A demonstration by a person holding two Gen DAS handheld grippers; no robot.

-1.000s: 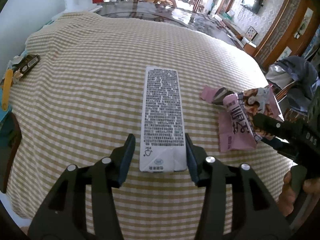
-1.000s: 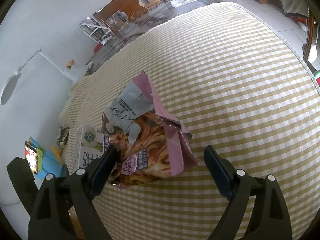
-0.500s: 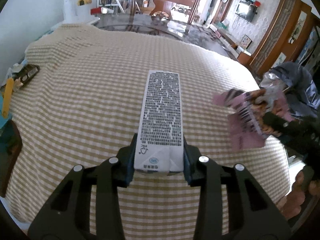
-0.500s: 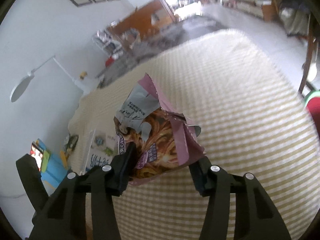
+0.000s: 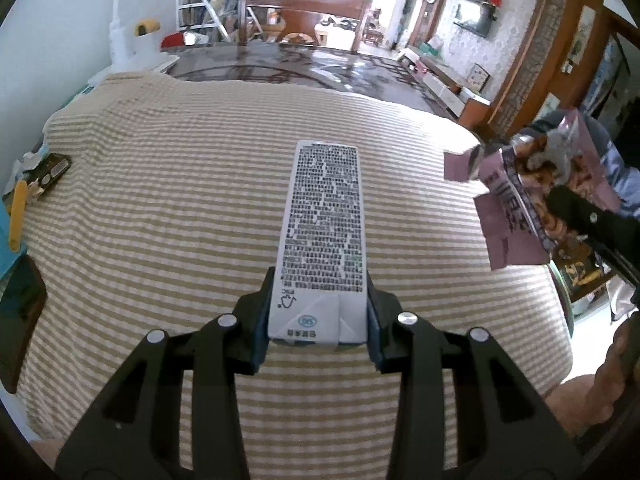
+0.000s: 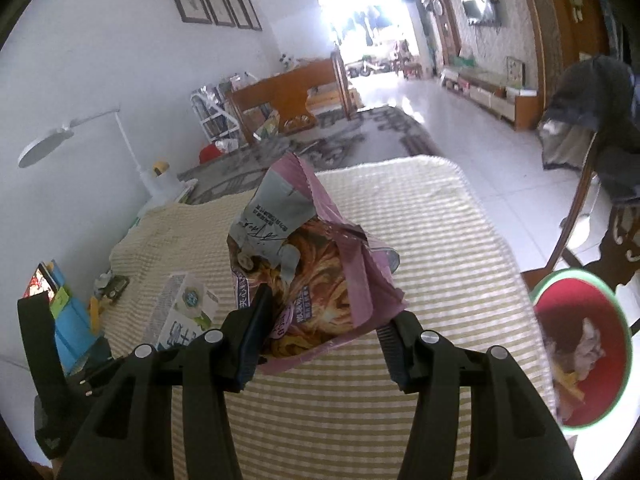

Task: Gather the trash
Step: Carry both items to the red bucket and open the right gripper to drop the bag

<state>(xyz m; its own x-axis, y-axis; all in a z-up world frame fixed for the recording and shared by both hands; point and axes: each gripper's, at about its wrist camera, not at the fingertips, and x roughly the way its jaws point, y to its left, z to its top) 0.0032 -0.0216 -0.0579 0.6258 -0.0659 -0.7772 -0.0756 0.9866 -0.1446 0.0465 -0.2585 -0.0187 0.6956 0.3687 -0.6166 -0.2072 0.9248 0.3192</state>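
My left gripper (image 5: 318, 320) is shut on the near end of a white milk carton (image 5: 322, 224) with dense black print, held above the checked tablecloth (image 5: 160, 200). The carton also shows in the right wrist view (image 6: 180, 312). My right gripper (image 6: 324, 332) is shut on a torn pink snack bag (image 6: 316, 264) and holds it up off the table; the bag shows at the right of the left wrist view (image 5: 532, 196). A red bin with a green rim (image 6: 580, 344) holding some trash sits low beside the table's right edge.
A small dark device (image 5: 52, 170) and a yellow object (image 5: 18, 216) lie at the table's left edge. A chair draped with dark clothes (image 6: 592, 120) stands to the right. A white desk lamp (image 6: 68, 136) stands at the far left corner.
Both grippers closed on their items and lifted them: the left raised the carton off the cloth, the right raised the snack bag and swung right, bringing the red bin into view.
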